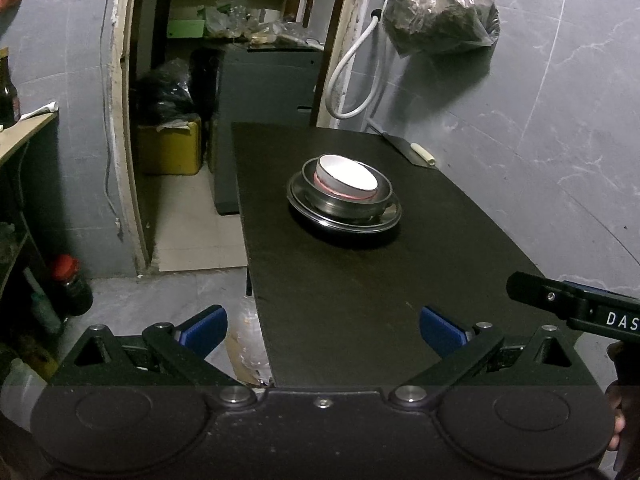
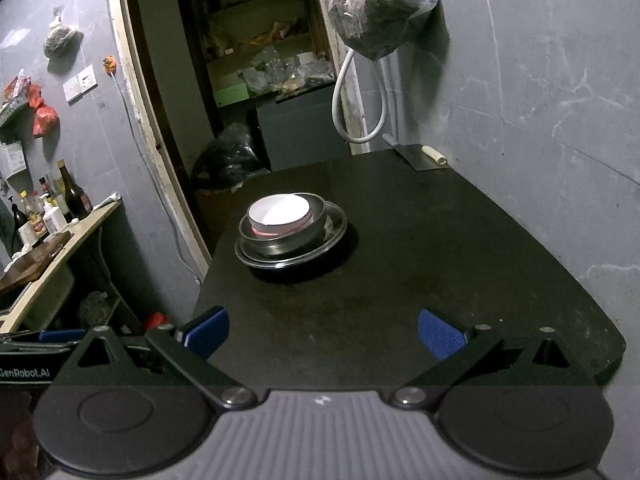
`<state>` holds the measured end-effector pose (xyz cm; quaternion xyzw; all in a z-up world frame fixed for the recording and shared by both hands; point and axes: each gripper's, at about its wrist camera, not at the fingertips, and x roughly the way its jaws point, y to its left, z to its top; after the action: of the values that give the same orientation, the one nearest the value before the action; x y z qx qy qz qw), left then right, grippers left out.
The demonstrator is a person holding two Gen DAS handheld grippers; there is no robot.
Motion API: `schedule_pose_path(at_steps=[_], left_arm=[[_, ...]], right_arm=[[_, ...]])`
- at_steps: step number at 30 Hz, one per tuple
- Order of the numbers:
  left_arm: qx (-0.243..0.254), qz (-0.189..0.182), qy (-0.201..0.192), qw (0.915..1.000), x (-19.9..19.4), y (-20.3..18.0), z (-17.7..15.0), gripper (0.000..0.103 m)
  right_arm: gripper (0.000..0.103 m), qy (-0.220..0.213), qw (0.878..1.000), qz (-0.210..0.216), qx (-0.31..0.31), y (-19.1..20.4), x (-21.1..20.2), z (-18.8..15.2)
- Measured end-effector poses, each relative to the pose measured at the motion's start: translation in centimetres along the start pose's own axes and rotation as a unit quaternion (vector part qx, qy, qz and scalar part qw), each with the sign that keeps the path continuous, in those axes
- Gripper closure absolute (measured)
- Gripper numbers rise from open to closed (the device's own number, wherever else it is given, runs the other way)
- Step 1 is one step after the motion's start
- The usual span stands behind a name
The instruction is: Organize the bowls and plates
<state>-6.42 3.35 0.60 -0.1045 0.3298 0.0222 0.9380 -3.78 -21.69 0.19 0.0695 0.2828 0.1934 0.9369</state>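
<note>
A stack stands on the black table point(image 1: 360, 300) point(image 2: 440, 260): a steel plate point(image 1: 390, 218) point(image 2: 336, 232) at the bottom, a steel bowl point(image 1: 340, 204) point(image 2: 280, 240) on it, and a white bowl point(image 1: 347, 178) point(image 2: 279, 210) with a pink rim nested on top. My left gripper point(image 1: 323, 330) is open and empty, above the table's near edge, well short of the stack. My right gripper point(image 2: 323, 332) is open and empty, also near the front edge. The right gripper's body shows at the right of the left wrist view point(image 1: 580, 308).
A cleaver point(image 1: 404, 147) point(image 2: 420, 157) lies at the table's far right corner by the grey wall. A dark filled plastic bag point(image 1: 440, 8) point(image 2: 384, 8) hangs above it. A shelf with bottles point(image 2: 52, 208) stands left. A doorway with clutter is behind.
</note>
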Motion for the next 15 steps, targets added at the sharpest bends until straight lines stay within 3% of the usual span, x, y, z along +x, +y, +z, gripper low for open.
schedule_pose_path(at_steps=[15], left_arm=[[0.0,0.0,0.002,1.0,0.09,0.1,-0.03,0.001]], right_arm=[[0.0,0.001,1.0,-0.003,0.0,0.08,-0.07,-0.08]])
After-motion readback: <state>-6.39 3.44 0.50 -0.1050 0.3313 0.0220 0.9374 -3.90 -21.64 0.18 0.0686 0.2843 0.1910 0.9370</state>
